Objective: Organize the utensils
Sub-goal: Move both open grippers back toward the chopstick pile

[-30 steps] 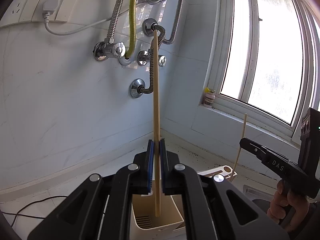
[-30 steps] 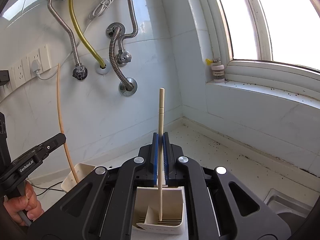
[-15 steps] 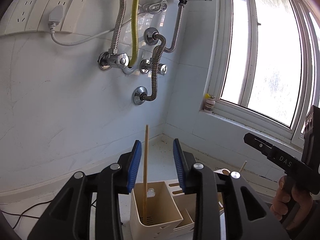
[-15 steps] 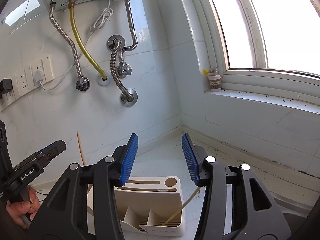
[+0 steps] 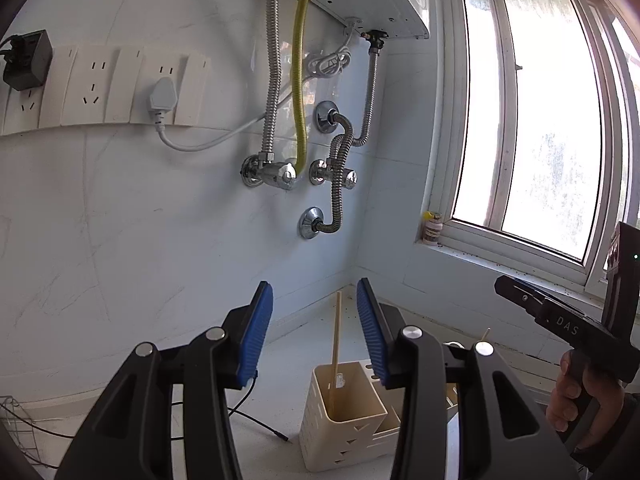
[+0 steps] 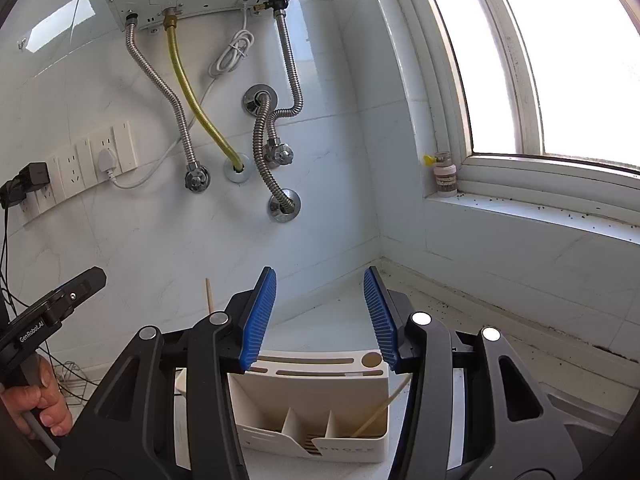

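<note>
**Both chopsticks in holder; grippers empty**

The cream utensil holder point(image 6: 312, 412) stands on the white counter point(image 5: 280, 364) near the wall corner. The left gripper point(image 5: 316, 332) hangs above it, jaws opening, nothing between them. The right gripper point(image 6: 320, 316) has its jaws apart and empty. One chopstick point(image 5: 335, 344) stands nearly upright in an end compartment; the other chopstick point(image 6: 378, 410) leans steeply in the right-hand compartment.

Risk: the leaning stick could tip out, or a low gripper pass could knock the light holder over.
</note>
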